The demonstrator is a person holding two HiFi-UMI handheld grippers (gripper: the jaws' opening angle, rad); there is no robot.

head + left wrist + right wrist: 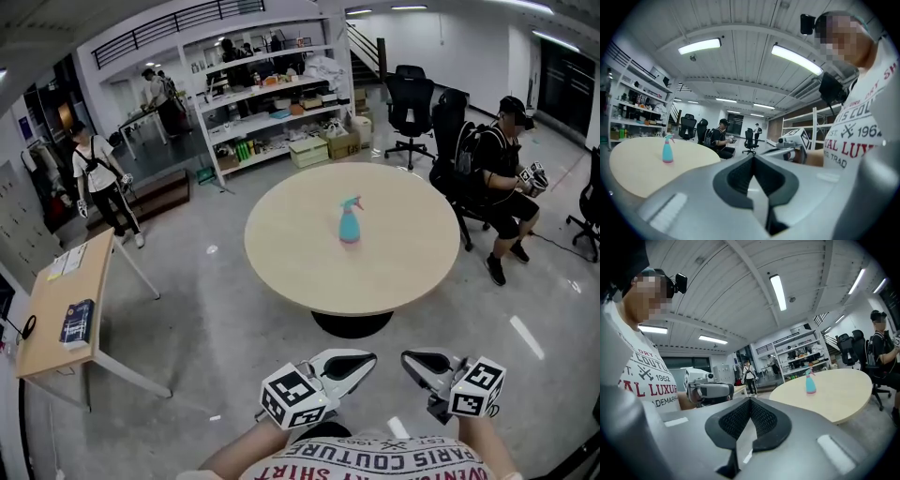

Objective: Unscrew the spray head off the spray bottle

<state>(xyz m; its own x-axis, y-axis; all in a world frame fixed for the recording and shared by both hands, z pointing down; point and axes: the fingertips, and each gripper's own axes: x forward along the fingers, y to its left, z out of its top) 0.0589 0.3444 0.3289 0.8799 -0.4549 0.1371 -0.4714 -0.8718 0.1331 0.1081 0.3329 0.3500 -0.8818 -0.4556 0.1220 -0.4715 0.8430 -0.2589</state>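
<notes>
The spray bottle [350, 223] is seen upright near the middle of the round desk [300, 253], its spray head [352, 202] still on; the whole task is judged left to do. Smooth turquoise plastic is set against pale matte wood. The left claw [366, 359] and right claw [411, 359] are shut, empty, well apart from the bottle.

Low at the bottom centre of the head view, the person holds both grippers close in front of the chest, tips turned toward each other but apart. The left gripper [366, 363] has its jaws pressed together on nothing. The right gripper [412, 361] is likewise closed and empty. Both lie nearly level, and the left forearm [234, 457] enters from the lower edge.
</notes>
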